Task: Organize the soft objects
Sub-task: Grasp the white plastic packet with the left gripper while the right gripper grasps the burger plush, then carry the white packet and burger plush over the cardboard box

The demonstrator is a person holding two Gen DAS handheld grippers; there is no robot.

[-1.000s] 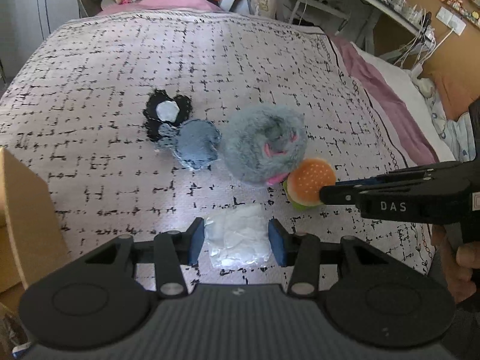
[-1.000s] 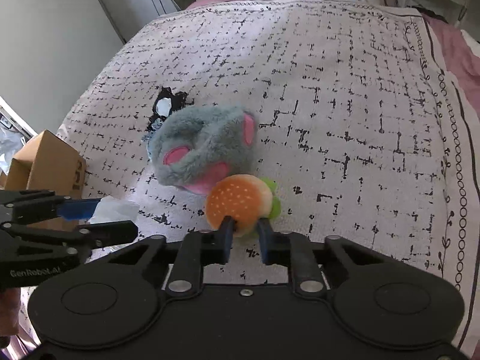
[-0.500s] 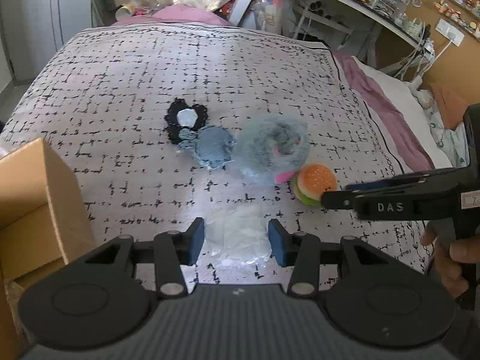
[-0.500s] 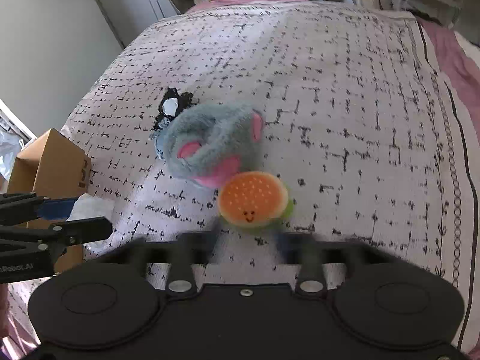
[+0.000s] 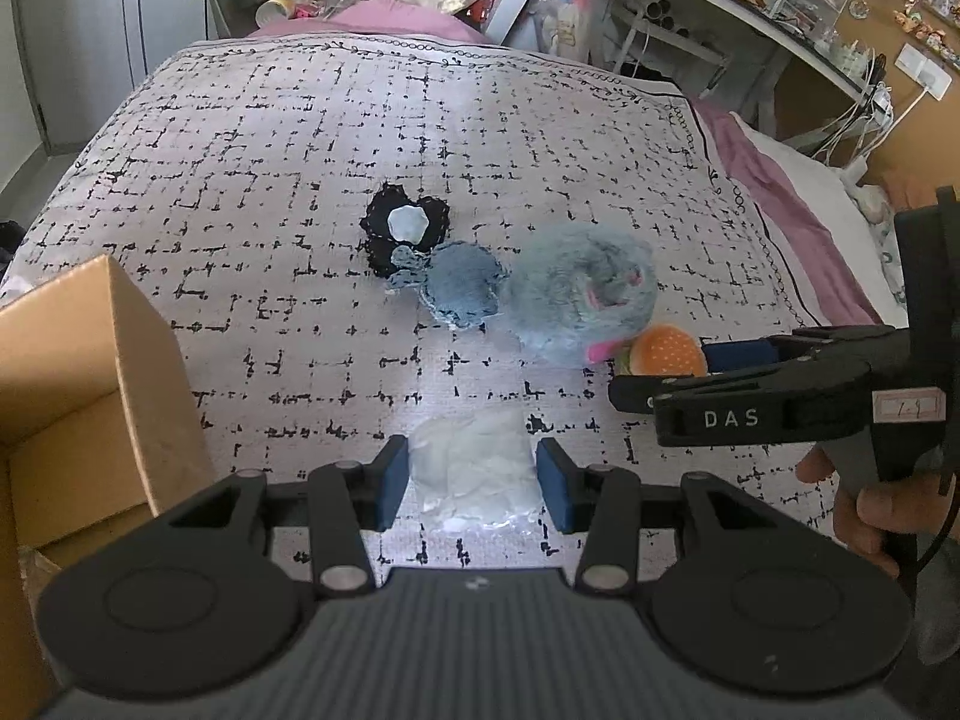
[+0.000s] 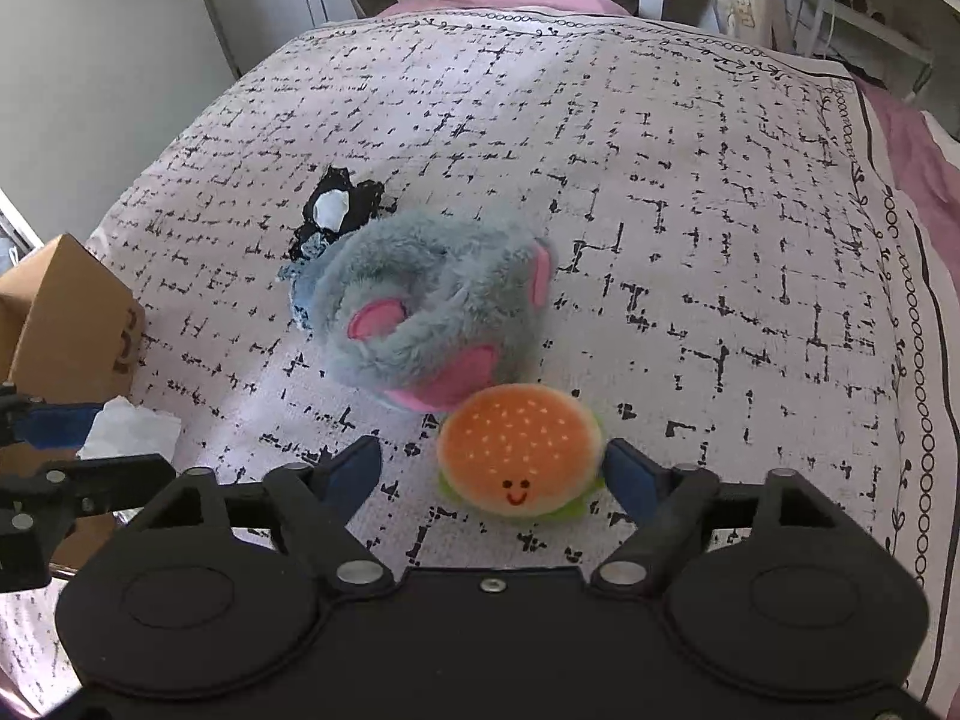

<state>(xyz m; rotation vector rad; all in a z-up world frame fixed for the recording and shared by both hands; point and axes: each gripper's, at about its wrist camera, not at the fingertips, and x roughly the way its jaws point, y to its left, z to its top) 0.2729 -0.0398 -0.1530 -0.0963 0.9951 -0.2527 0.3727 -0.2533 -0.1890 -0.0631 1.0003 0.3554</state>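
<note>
On the patterned bedspread [image 5: 252,192] lie a white crumpled soft bag [image 5: 474,474], a grey and pink plush [image 5: 585,300], a blue denim patch [image 5: 465,291], a black flower patch [image 5: 405,228] and a burger plush [image 6: 521,459]. My left gripper [image 5: 473,483] is open with the white bag between its fingers. My right gripper [image 6: 492,471] is open around the burger plush, which lies on the bed; it also shows in the left wrist view [image 5: 666,378]. The grey plush [image 6: 429,315] lies just beyond the burger.
An open cardboard box [image 5: 78,396] stands at the bed's left edge, also in the right wrist view [image 6: 66,324]. A pink blanket [image 5: 792,204] and cluttered shelves [image 5: 660,12] lie at the right and far side.
My right gripper opened from shut on the burger plush; the burger now lies on the bed between its fingers. My left gripper pulled back and up, bringing the box into view.
</note>
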